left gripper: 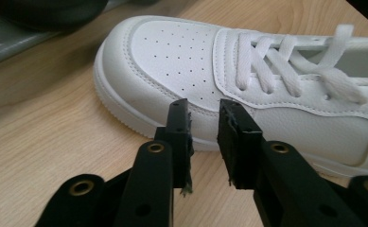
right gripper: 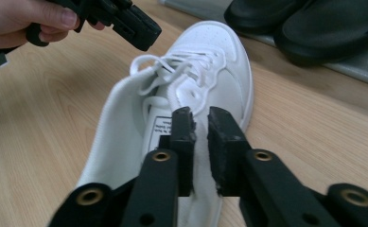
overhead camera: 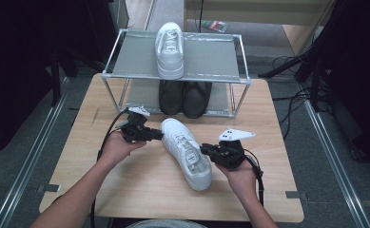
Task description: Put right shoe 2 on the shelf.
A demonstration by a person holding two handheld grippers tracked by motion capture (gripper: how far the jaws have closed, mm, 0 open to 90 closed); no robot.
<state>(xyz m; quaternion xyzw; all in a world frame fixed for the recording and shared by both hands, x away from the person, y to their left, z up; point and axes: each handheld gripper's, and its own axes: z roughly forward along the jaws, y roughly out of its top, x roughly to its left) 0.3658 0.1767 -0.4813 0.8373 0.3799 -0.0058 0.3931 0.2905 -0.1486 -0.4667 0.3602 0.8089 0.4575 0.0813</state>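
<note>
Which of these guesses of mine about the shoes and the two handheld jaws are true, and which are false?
1. A white sneaker sits on the top shelf of the rack. True.
2. The black shoes stand on the wooden table beside the rack. False: they sit on the rack's lower shelf.
3. The right gripper has its jaws over the collar edge of the white sneaker on the table. True.
4. The left gripper is clamped on the laces. False: its jaws are slightly apart at the sneaker's side near the toe.
5. Both white sneakers are on the table. False: one is on the rack.
</note>
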